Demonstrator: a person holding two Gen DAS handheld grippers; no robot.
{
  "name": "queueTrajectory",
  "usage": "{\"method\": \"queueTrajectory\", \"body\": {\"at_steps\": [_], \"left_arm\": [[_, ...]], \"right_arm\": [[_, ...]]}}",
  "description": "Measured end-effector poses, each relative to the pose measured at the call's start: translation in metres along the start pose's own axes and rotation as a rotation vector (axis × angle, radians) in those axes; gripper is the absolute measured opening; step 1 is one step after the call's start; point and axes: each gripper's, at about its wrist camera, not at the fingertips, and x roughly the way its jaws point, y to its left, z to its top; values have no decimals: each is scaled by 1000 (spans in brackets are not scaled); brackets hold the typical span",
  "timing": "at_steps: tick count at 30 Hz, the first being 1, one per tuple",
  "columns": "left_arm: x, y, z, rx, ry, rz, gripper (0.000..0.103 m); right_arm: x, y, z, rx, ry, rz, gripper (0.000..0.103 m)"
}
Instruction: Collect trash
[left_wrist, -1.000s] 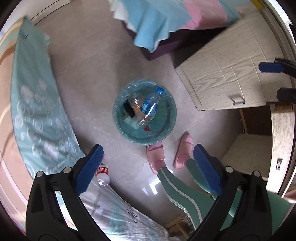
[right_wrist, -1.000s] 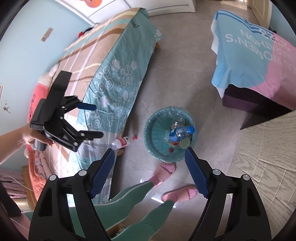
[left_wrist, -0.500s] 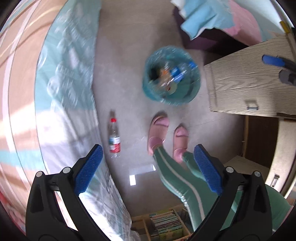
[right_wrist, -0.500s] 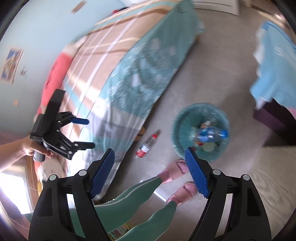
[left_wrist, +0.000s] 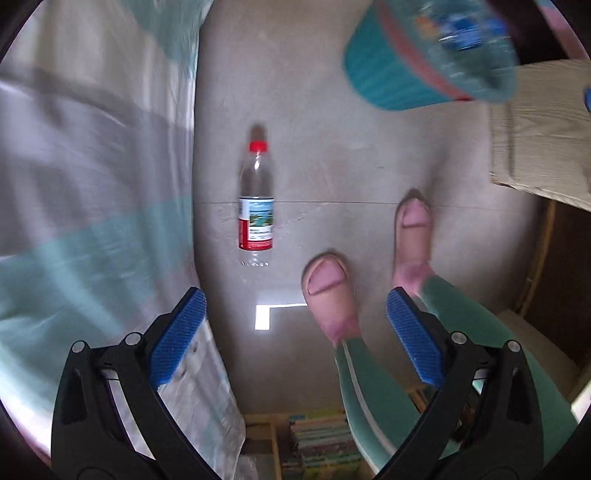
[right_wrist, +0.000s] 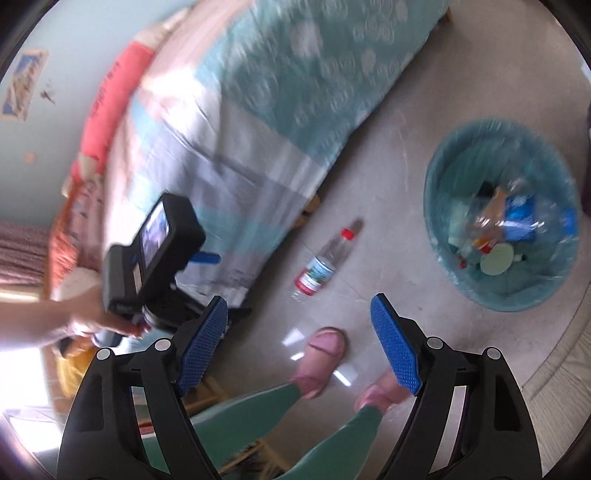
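Teal and grey bedding hangs off the bed (left_wrist: 92, 184) at the left, blurred in both views. Just beside its edge, on the pale floor (left_wrist: 332, 166), lies a clear plastic bottle (left_wrist: 256, 206) with a red cap and a red-and-white label, on its side and untouched. Next come the person's pink slippers (left_wrist: 328, 295) and green trouser legs, then the teal waste bin (right_wrist: 498, 214) with a clear liner, well apart from the bottle.

The bin holds crumpled clear bottles, a blue-labelled one, a pale round lid and some orange scraps; the rest is too smeared to name.

The left gripper (left_wrist: 291, 336) has its blue fingers (left_wrist: 177, 336) spread wide with nothing between them, the bottle lying on the floor ahead of them. The right gripper (right_wrist: 299, 339) likewise stands wide apart and empty above the slippers.

Only the right wrist view looks down into the bin, and it alone shows the left hand (right_wrist: 99, 325) gripping its black handle with a small lit screen. Only the left wrist view shows the bin's ribbed outer wall, a wooden cabinet (left_wrist: 535, 133) at the right and a shelf of books (left_wrist: 317, 443) at the bottom.
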Motion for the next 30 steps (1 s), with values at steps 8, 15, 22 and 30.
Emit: {"method": "queueTrajectory", "body": {"at_steps": [8, 15, 22, 30], "left_arm": [[143, 28, 24, -158, 25, 2, 96], [219, 33, 44, -201, 27, -43, 96], [279, 23, 48, -119, 57, -32, 91], [276, 7, 40, -53, -3, -103, 61]], "right_arm": [[125, -54, -40, 9, 61, -48, 80], [203, -111, -74, -70, 107, -114, 80], [259, -148, -78, -150, 145, -157, 80], [288, -157, -87, -151, 222, -171, 7]]}}
